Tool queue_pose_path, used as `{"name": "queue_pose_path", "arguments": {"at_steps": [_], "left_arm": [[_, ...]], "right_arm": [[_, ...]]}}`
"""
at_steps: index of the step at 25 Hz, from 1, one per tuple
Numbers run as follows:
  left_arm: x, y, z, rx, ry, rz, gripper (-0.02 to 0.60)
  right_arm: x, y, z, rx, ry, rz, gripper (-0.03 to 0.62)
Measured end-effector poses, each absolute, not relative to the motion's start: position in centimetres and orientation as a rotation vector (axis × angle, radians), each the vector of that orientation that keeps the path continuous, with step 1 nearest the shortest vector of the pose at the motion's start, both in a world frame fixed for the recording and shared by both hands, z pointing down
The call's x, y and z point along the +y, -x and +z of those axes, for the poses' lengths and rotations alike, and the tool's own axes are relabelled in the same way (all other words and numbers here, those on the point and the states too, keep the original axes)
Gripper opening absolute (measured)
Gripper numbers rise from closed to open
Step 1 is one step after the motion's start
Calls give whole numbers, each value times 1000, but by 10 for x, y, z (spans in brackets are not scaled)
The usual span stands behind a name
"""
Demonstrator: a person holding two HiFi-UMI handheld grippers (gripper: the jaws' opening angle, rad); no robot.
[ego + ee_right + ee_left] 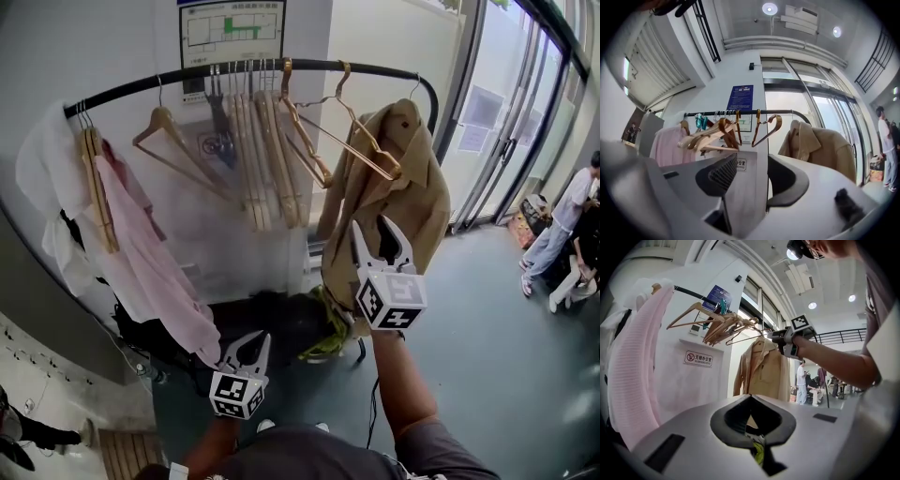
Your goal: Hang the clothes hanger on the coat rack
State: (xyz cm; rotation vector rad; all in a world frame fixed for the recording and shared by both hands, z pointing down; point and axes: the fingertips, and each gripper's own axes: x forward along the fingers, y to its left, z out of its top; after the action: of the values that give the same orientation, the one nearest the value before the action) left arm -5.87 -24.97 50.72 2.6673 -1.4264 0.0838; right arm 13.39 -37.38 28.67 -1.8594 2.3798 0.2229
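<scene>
A black tubular rack (122, 91) curves overhead. A tan cloth coat (412, 187) drapes at its right end. Beside it, a slim wooden hanger (373, 145) hooks the rail. The right gripper (370, 225) gapes empty; the left gripper (246, 352) is pinched together.

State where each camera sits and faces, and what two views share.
Head view: on the person's head, looking steeply down at the black metal coat rack rail; left claw, right claw and right forearm show.
Left gripper view: on the left claw, facing the pale wooden hangers; its shut jaws and the right forearm show.
Right gripper view: on the right claw, facing the rail; its open, empty jaws show.
Head and left gripper views share the right claw and tan cloth jacket.
</scene>
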Motion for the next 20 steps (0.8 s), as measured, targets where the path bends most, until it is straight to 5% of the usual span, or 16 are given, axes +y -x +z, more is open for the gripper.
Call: {"name": "queue_pose_path", "arguments": {"at_steps": [5, 14, 20], "left_arm": [[-251, 55, 497, -1405, -2702, 47, 8], [-258, 64, 482, -1485, -2696, 40, 8], [-251, 62, 478, -1463, -2726, 46, 8]], "right_arm": [[-340, -116, 338, 2467, 1881, 255, 181], [-280, -81, 434, 2618, 1879, 99, 21], [-249, -69, 462, 2672, 1825, 76, 14]]}}
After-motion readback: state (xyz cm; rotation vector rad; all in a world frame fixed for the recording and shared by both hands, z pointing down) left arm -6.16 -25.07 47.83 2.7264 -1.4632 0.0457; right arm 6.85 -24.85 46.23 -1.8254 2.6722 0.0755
